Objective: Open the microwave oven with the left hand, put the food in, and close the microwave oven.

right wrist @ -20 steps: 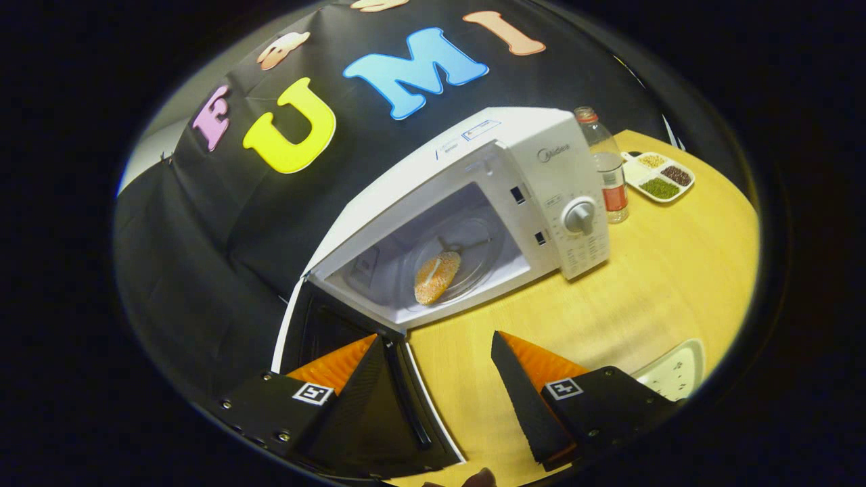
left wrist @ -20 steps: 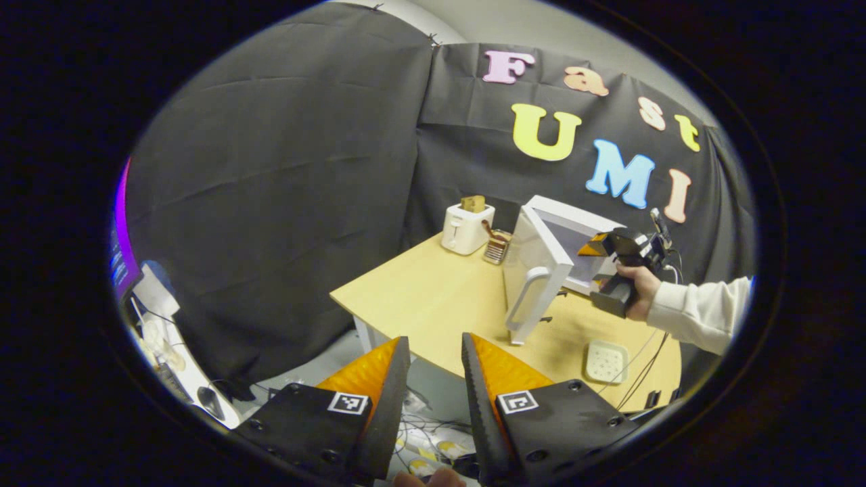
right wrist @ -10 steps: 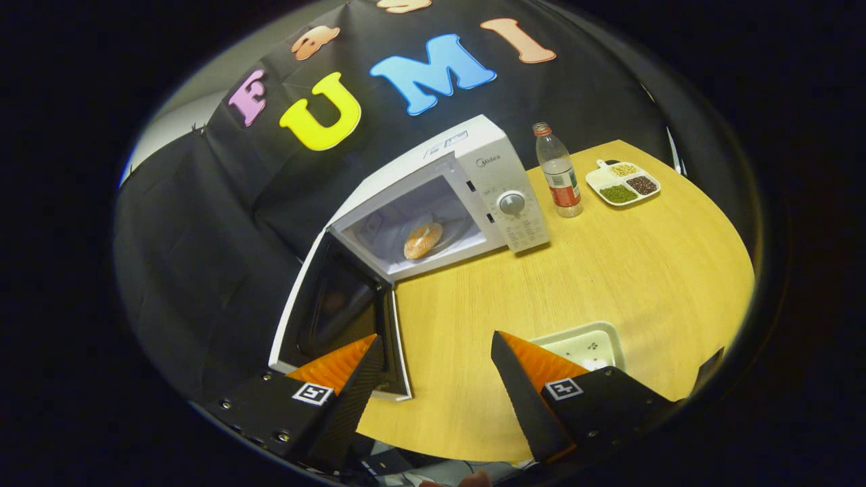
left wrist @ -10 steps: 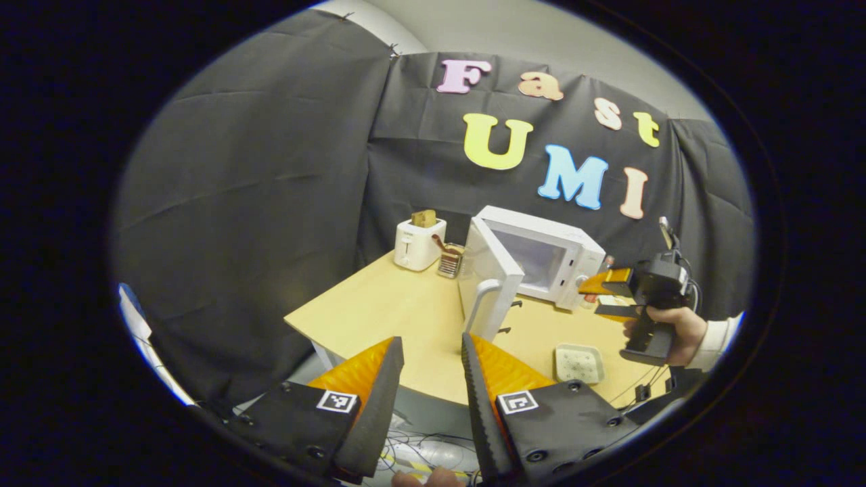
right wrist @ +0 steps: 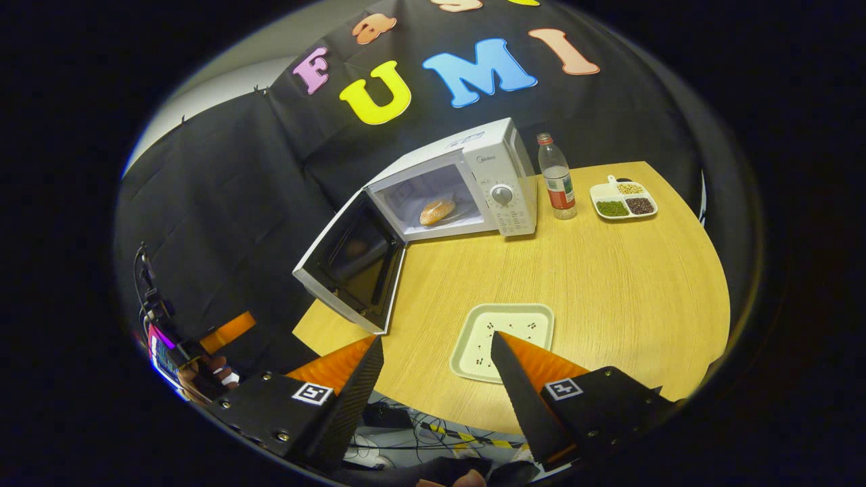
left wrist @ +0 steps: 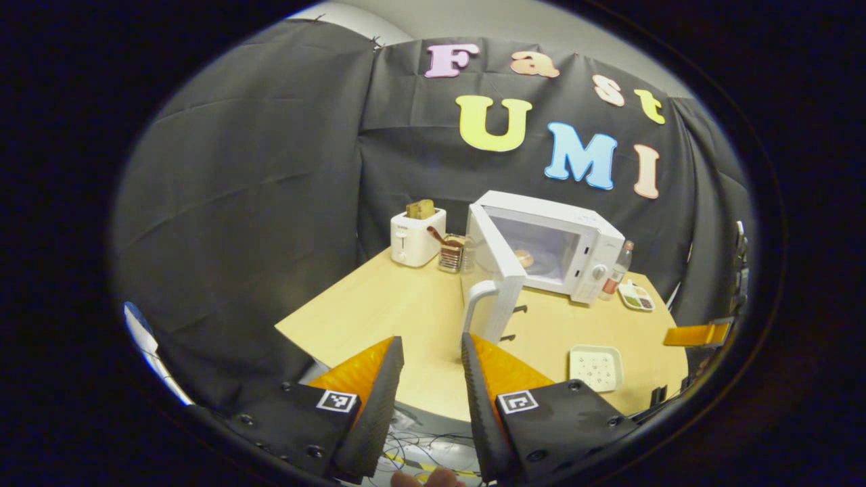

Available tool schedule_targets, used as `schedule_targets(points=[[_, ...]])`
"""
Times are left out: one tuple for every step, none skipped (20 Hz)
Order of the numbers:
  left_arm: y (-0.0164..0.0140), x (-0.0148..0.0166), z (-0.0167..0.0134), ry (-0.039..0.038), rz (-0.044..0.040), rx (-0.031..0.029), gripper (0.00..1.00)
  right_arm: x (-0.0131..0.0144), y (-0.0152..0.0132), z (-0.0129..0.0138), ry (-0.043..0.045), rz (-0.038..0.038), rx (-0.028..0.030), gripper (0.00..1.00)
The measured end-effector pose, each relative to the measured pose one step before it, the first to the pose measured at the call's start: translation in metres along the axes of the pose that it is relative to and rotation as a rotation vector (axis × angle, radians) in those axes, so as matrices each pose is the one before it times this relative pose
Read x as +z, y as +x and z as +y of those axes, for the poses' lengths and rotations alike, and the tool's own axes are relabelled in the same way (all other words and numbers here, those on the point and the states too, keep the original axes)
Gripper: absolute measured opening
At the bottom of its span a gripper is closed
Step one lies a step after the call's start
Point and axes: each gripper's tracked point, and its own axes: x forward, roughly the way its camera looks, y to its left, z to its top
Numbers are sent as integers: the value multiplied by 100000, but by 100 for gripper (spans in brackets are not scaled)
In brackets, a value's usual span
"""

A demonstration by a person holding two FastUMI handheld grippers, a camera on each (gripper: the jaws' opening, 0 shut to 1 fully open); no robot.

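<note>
The white microwave [right wrist: 504, 172] [left wrist: 588, 243] stands at the back of the table with its door [right wrist: 352, 264] [left wrist: 494, 284] swung wide. A round bread roll [right wrist: 437, 211] [left wrist: 522, 258] lies on the glass plate inside. My right gripper [right wrist: 436, 348] hangs open off the table's near edge, above an empty pale square plate [right wrist: 504, 338] [left wrist: 595, 358]. My left gripper [left wrist: 429, 348] is open too, held off the table's front left corner, well short of the door handle [left wrist: 477, 308]. The left gripper [right wrist: 226, 331] and a hand show at the lower left of the right gripper view.
A wooden table [right wrist: 609, 284] carries a plastic bottle [right wrist: 556, 177] and a divided dish of grains [right wrist: 622, 201] right of the microwave. A white toaster [left wrist: 417, 237] with bread and a small holder [left wrist: 450, 253] stand left of it. Cables lie on the floor below.
My right gripper has drawn back from the microwave to beyond the table's near edge, leaving the roll inside. The left gripper view has swung right to face the open door.
</note>
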Motion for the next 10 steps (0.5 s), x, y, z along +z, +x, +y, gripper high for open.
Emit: schedule_targets(points=[[1025, -18, -249, 1182, 2186, 348, 67, -409, -523, -1177, -137, 784, -2885, 98], [1320, 113, -471, 972, 1113, -831, 65, -267, -689, -573, 955, -145, -1381, 98], [1408, 421, -397, 1177, 483, -1250, 63, -75, -317, -287, 1463, -769, -399, 98], [1504, 371, -81, 1828, 564, -600, 61, -497, -43, -394, 804, 582, -1192, 98], [1611, 36, 39, 1356, 1220, -820, 61, -432, 33, -786, 355, 1419, -2224, 98], [1588, 83, 56, 41, 1113, -1213, 66, -92, 25, -616, 999, 381, -2787, 98], [1360, 151, 50, -866, 655, -1364, 62, 211, 84, -465, 1933, -126, -2840, 98], [1456, 100, 60, -1093, 503, -1609, 62, 79, 141, 66, 1980, -43, -1697, 98], [1422, -58, -48, -382, 653, -1876, 62, 310, 258, 28, 1686, -485, -1579, 98], [1210, -291, -101, 679, 1258, -1735, 65, -28, 388, -191, 1174, 585, -2179, 98]])
